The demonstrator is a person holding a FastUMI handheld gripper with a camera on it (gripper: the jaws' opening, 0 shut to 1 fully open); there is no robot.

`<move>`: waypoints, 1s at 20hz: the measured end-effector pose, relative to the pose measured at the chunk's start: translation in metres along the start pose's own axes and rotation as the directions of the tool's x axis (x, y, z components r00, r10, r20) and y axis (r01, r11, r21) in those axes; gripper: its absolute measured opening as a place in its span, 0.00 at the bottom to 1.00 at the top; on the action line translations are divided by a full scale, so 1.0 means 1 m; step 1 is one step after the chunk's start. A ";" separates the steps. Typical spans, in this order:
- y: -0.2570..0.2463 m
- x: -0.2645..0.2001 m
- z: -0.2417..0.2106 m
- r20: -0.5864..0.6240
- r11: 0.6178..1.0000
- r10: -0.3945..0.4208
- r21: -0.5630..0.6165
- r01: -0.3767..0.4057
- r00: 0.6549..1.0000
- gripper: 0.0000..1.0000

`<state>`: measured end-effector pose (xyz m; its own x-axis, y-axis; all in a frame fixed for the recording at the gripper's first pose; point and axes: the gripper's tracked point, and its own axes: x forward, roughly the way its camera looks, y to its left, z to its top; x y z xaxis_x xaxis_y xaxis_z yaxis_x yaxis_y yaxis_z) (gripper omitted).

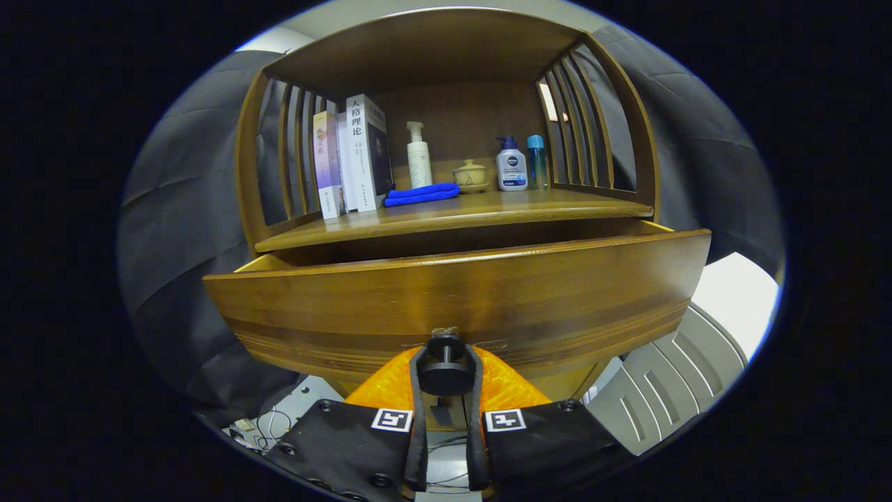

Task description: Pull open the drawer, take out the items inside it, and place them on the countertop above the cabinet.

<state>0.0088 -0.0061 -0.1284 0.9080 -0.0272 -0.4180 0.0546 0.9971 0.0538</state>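
With the gripper clamped on both sides of the round dark knob, the wide, glossy brown wooden drawer stands partly pulled out beneath the countertop, its contents hidden behind the front panel, so emptying it onto that shelf remains undone.

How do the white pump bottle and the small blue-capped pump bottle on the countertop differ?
The white bottle is taller and slimmer; the blue-capped bottle is shorter and wider. The white bottle has a white pump and stands behind the blue cloth, near the books; the blue-capped bottle stands between the pot and the clear blue bottle. Both stand upright. The claw is shut on the drawer's knob.
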 end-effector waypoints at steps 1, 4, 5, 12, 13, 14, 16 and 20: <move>0.000 -0.005 -0.004 -0.003 1.000 0.005 -0.011 -0.005 1.000 0.24; 0.001 -0.017 -0.013 -0.022 1.000 0.011 -0.011 -0.011 1.000 0.24; 0.001 -0.023 -0.012 -0.016 1.000 0.012 -0.013 -0.012 1.000 0.24; 0.004 -0.047 -0.026 -0.053 0.999 0.035 -0.028 -0.036 0.998 0.24; 0.004 -0.049 -0.027 -0.059 0.999 0.038 -0.027 -0.040 0.998 0.24; 0.004 -0.050 -0.028 -0.075 0.999 0.045 -0.020 -0.046 0.996 0.24; 0.005 -0.054 -0.028 -0.094 0.998 0.061 -0.002 -0.061 0.994 0.28; 0.005 -0.064 -0.013 -0.040 0.996 0.077 -0.029 -0.078 0.996 0.51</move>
<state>-0.0540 0.0011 -0.1132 0.8922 0.0529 -0.4486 -0.0289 0.9978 0.0601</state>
